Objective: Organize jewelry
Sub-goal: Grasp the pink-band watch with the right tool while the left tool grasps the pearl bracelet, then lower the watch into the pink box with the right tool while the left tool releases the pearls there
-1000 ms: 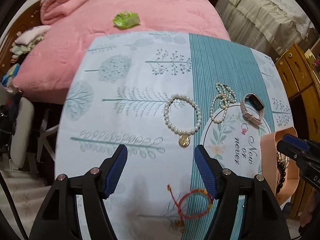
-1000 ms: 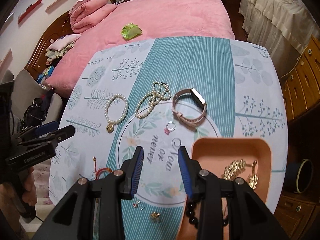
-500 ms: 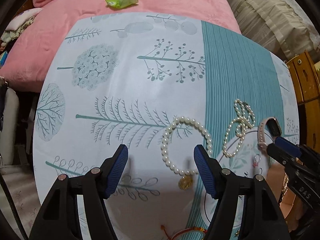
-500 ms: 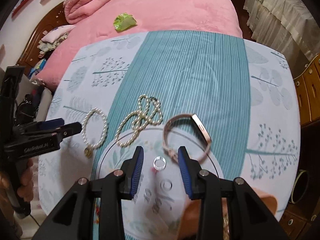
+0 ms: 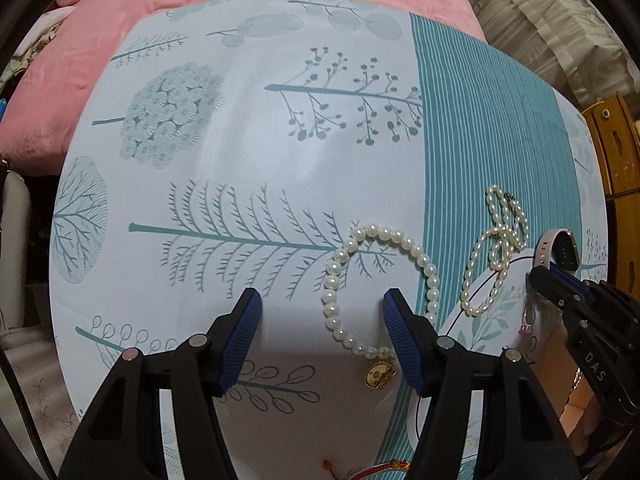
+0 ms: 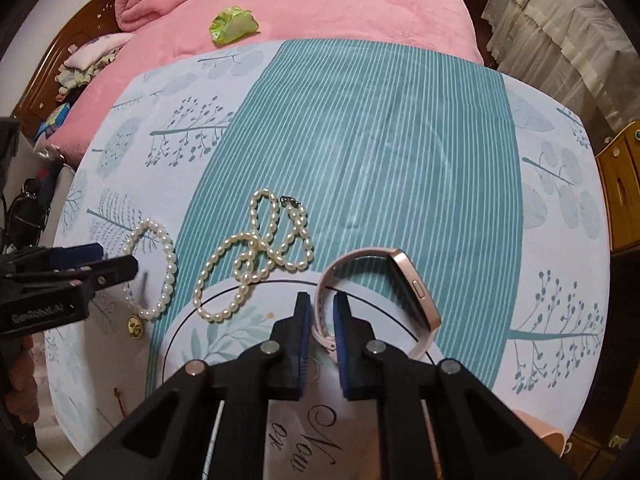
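On the bench, the right gripper point(image 6: 320, 322) has just closed its jaws on the watch point(image 6: 400, 284) strap, so lift gently, while the left gripper point(image 5: 322, 340), jaws apart and narrowing, should straddle the pearl bracelet point(image 5: 400, 240) bead line.

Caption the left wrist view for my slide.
Left gripper, jaws just narrowing but open, straddles one side of the pearl bracelet with gold charm on the leaf-print tablecloth.
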